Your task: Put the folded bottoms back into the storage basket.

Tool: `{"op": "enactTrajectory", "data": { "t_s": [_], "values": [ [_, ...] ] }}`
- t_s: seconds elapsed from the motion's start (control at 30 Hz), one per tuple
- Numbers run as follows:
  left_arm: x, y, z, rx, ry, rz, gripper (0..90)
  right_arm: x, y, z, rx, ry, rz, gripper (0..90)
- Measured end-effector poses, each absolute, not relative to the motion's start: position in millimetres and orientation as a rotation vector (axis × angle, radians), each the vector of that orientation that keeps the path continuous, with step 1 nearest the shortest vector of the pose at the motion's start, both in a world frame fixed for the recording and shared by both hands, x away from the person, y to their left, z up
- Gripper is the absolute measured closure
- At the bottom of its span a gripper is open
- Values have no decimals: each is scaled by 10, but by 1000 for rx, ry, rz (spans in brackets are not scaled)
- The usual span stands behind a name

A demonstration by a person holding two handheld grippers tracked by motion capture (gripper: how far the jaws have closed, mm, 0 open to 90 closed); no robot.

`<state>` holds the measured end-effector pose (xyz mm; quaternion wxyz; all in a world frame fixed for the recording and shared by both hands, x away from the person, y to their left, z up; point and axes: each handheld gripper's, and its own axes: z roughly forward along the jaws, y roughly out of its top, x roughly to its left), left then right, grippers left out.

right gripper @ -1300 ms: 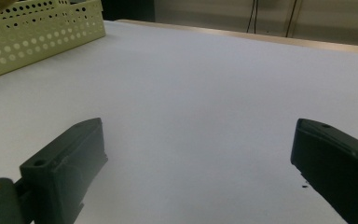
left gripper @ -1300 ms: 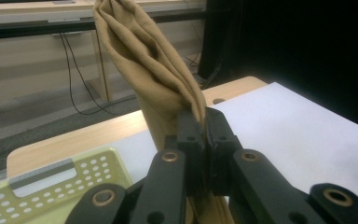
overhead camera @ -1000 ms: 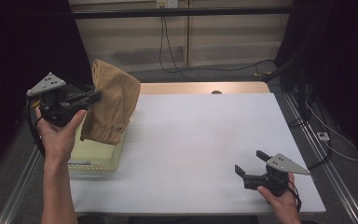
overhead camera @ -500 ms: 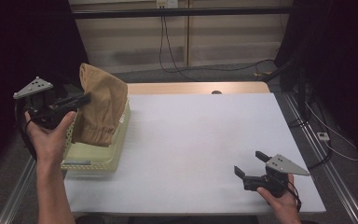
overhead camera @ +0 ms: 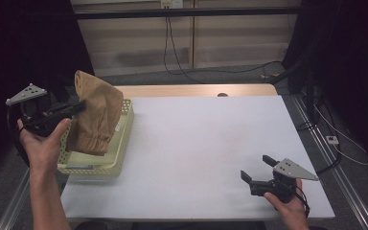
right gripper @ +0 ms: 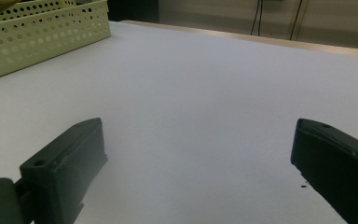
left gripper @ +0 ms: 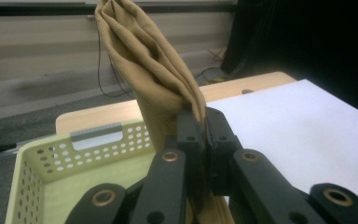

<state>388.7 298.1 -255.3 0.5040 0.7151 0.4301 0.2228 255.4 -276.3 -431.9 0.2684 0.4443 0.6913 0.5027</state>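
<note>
At nine o'clock on the desk [overhead camera: 206, 143], I see a pale yellow perforated basket [overhead camera: 120, 153] sitting on the left edge of the white surface. Its floor, as far as my left gripper view reaches, shows bare, with a grey label slot in the far wall. A tan cloth [overhead camera: 96, 117] hangs bunched above the basket, its lower folds down at rim level in the high view; I cannot tell whether they touch the bottom.

My left tool [overhead camera: 79, 105] has its jaws pressed together on the cloth, pinching a thick fold, with the fabric rising in a tall ridge beyond the tips. My right tool [overhead camera: 259, 167] rests low at about five o'clock on the desk, jaws spread wide with nothing between them, pointing toward ten o'clock, well apart from the basket.

Between the two tools the white surface lies open. Cables trail along the floor behind the desk at twelve o'clock.

My left gripper view shows the pinch itself close up; the right gripper view catches the basket's perforated side wall at its upper left.
</note>
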Motion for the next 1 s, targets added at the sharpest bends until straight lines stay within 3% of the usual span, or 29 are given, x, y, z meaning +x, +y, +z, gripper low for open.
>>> {"op": "enactTrajectory", "data": {
  "t_s": [1.0],
  "values": [
    [4164,3012,-2867,1818,1113,456,868,2560,-2752,-4329,1194,1876,1346,24]
  ]
}}
